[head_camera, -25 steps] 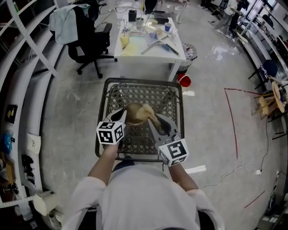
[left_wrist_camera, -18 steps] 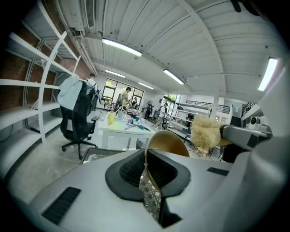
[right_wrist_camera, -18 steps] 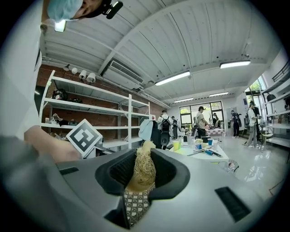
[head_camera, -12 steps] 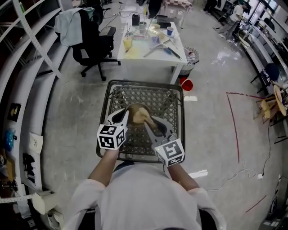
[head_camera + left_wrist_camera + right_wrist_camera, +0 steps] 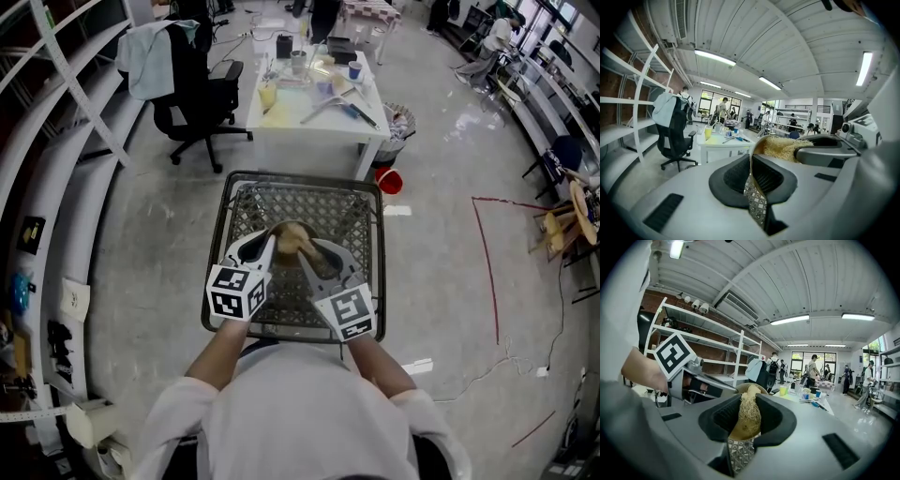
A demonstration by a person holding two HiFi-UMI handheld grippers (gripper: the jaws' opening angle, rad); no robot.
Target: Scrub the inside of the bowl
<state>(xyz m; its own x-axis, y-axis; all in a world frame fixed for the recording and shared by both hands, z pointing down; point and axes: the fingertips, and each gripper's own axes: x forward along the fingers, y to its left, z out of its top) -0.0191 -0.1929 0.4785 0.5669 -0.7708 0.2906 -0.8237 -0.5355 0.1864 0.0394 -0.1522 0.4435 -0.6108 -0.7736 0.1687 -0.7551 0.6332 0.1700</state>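
A brown bowl (image 5: 283,232) is held up over a wire-mesh table (image 5: 342,202). My left gripper (image 5: 270,242) is shut on the bowl's thin rim (image 5: 751,161), which stands edge-on between its pads. My right gripper (image 5: 302,251) is shut on a straw-coloured fibrous scrubber (image 5: 747,416), and the scrubber (image 5: 300,244) lies inside the bowl. In the left gripper view the scrubber's fibres (image 5: 780,147) show past the rim, with the right gripper (image 5: 825,150) behind them. The right gripper view shows the bowl's edge (image 5: 738,388) behind the scrubber.
A white table (image 5: 281,108) with cups and tools stands beyond the mesh table, with a black office chair (image 5: 192,89) to its left. A red bucket (image 5: 388,180) and a bin (image 5: 396,112) sit at its right. White shelving (image 5: 56,141) lines the left wall.
The left gripper has lifted the bowl a little, and both grippers have rolled slightly. The two marker cubes stand closer together. The scrubber has stayed in the bowl.
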